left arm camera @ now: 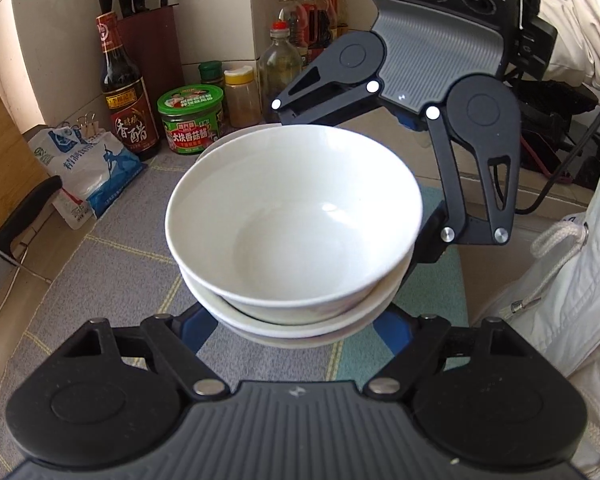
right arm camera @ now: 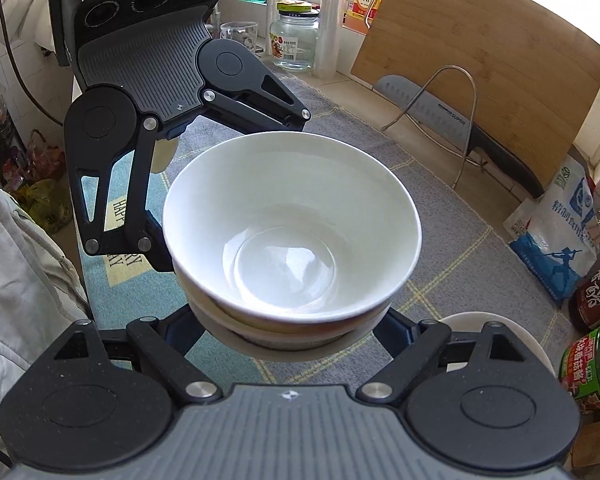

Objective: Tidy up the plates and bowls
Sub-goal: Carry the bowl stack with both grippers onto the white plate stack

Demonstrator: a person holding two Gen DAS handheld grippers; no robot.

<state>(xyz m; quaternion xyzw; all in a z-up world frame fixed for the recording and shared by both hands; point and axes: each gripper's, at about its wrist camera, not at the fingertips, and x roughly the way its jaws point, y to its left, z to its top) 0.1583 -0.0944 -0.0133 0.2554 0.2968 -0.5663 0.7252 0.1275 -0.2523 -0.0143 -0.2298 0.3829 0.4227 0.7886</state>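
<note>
A: Where's the stack?

B: Stack of nested white ceramic bowls (left arm camera: 292, 224) sits between both tools, held above the grey checked cloth (left arm camera: 112, 248) on the bench. Left gripper (left arm camera: 296, 328) has its jaws spread around the lower bowls, blue fingers (left arm camera: 198, 330) at each side of the stack. Right gripper (right arm camera: 292, 336) does the same from the opposite side, jaws part-way spread on the bottom bowl.

A: Actually pinching?

B: Pads look pressed on the stack on both; contact itself is hidden under the rims.

A: Clutter?

B: Plenty. Dark vinegar bottle with red label (left arm camera: 126, 92), green-lidded sauce jar (left arm camera: 191, 120), yellow-capped spice jar (left arm camera: 242, 98), clear oil bottles (left arm camera: 284, 60), knife block (left arm camera: 144, 20), blue-white salt bag (left arm camera: 88, 168) along the wall. Other side: wooden cutting board (right arm camera: 484, 72) leaning, steel cleaver with black handle (right arm camera: 460, 124) on a wire stand (right arm camera: 466, 120), empty glass jar (right arm camera: 294, 38). Another white dish rim (right arm camera: 496, 320) just beside the right gripper's linkage.

A: Person?

B: White sleeve (left arm camera: 580, 28), white jacket with drawstring (left arm camera: 560, 240) near the bench edge.
</note>
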